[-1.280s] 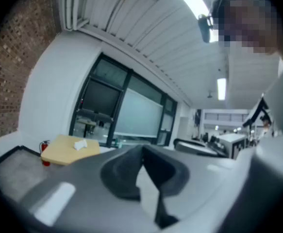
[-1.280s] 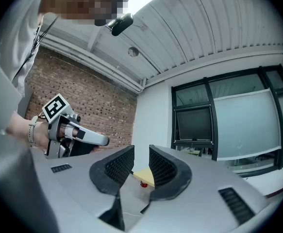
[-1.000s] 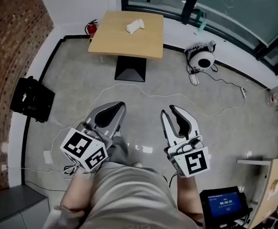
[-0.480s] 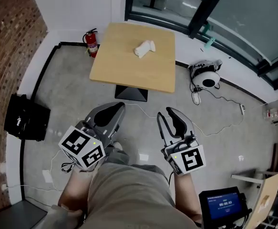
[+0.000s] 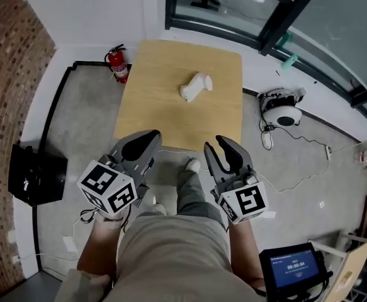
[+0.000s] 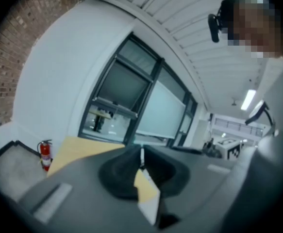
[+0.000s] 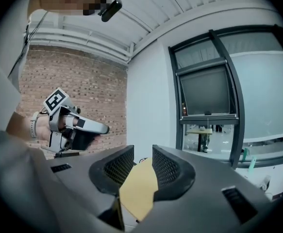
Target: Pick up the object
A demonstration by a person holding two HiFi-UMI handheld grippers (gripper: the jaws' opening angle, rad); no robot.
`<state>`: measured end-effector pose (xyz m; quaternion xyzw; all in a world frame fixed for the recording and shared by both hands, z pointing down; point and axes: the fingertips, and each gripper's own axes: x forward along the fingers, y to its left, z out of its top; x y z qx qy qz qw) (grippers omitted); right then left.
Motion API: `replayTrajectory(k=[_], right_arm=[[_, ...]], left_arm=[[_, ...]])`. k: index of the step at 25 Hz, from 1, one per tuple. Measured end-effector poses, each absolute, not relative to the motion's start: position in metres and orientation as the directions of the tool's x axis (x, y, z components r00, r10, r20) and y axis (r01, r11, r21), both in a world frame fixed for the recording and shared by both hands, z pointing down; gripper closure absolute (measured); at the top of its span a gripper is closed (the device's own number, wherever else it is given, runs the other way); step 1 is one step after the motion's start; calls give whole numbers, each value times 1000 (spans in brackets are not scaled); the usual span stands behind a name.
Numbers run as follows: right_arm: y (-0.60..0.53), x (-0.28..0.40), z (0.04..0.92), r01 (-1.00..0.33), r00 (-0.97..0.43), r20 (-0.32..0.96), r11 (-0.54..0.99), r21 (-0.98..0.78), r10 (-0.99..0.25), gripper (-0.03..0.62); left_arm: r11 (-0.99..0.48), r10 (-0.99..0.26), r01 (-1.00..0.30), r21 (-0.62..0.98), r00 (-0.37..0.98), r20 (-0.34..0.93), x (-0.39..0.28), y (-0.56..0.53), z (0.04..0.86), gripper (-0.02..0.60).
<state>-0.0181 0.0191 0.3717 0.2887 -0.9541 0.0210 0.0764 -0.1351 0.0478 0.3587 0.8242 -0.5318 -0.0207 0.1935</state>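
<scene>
A small white object (image 5: pixel 196 87) lies on the square wooden table (image 5: pixel 152 99) in the head view, a little right of the table's middle. Both grippers are held in front of the person's body, their tips at the table's near edge and well short of the object. My left gripper (image 5: pixel 150 137) is shut, its jaws (image 6: pixel 141 155) pressed together with nothing between them. My right gripper (image 5: pixel 216 145) is open and empty; the tabletop shows through the gap in the right gripper view (image 7: pixel 142 160). The object appears in neither gripper view.
A red fire extinguisher (image 5: pixel 118 65) stands by the table's left corner. A black bag (image 5: pixel 35 176) sits by the brick wall at left. A white round device (image 5: pixel 285 113) with trailing cables lies on the floor at right. A small screen (image 5: pixel 293 270) is at the lower right.
The person has walked toward the table, which now lies much nearer and larger. Both grippers have come up to its near edge. Neither gripper's jaws have changed.
</scene>
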Motion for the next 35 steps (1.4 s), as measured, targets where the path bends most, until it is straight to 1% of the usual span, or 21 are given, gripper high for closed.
replayTrajectory(k=[2, 7, 10, 12, 15, 17, 19, 20, 23, 24, 25, 27, 28, 30, 33, 35], right_arm=[[-28, -25, 388, -538, -828, 195, 843, -10, -526, 493], [-138, -37, 422, -513, -830, 285, 857, -55, -479, 492], [-199, -39, 453, -516, -819, 353, 849, -112, -452, 491], [-220, -41, 477, -528, -799, 416, 837, -139, -435, 483], [-240, -46, 513, -558, -757, 500, 814, -161, -420, 464], [-253, -49, 542, -577, -727, 561, 795, -189, -395, 442], [-261, -51, 568, -601, -688, 625, 772, -206, -369, 418], [-265, -50, 577, -619, -666, 650, 757, -207, -367, 416], [-271, -42, 590, -681, -611, 685, 705, -199, -397, 416], [-272, -38, 593, -698, -594, 694, 689, -193, -407, 416], [-272, -33, 595, -714, -578, 702, 674, -188, -416, 416], [-274, -26, 598, -739, -554, 712, 649, -181, -432, 416], [-276, -24, 600, -748, -547, 715, 639, -182, -436, 416], [-278, -22, 604, -761, -545, 715, 615, -205, -437, 416], [-282, -20, 604, -775, -539, 715, 594, -216, -445, 416], [-281, -16, 604, -781, -524, 722, 594, -194, -453, 416]], left_arm=[[-351, -876, -873, 338, 434, 212, -138, -1, 370, 531], [-317, -848, -890, 329, 421, 322, -149, -107, 396, 507], [-310, -800, -882, 356, 444, 404, -155, -165, 433, 491], [-312, -753, -877, 366, 463, 468, -162, -191, 460, 485], [-376, -640, -857, 352, 515, 570, -166, -231, 508, 434], [-435, -549, -836, 333, 540, 638, -164, -260, 545, 384], [-491, -453, -813, 314, 546, 705, -159, -284, 586, 383], [-520, -397, -796, 309, 546, 738, -155, -293, 606, 383], [-598, -259, -750, 284, 516, 817, -143, -311, 656, 381], [-603, -235, -745, 287, 509, 828, -139, -316, 666, 370], [-590, -216, -745, 311, 518, 828, -133, -320, 671, 329], [-553, -172, -741, 380, 548, 819, -121, -327, 677, 321], [-548, -151, -735, 399, 556, 817, -115, -330, 678, 292], [-560, -120, -716, 416, 567, 815, -107, -333, 676, 287], [-538, -107, -686, 489, 631, 768, -94, -338, 664, 287], [-542, -98, -687, 484, 624, 776, -84, -340, 665, 287]])
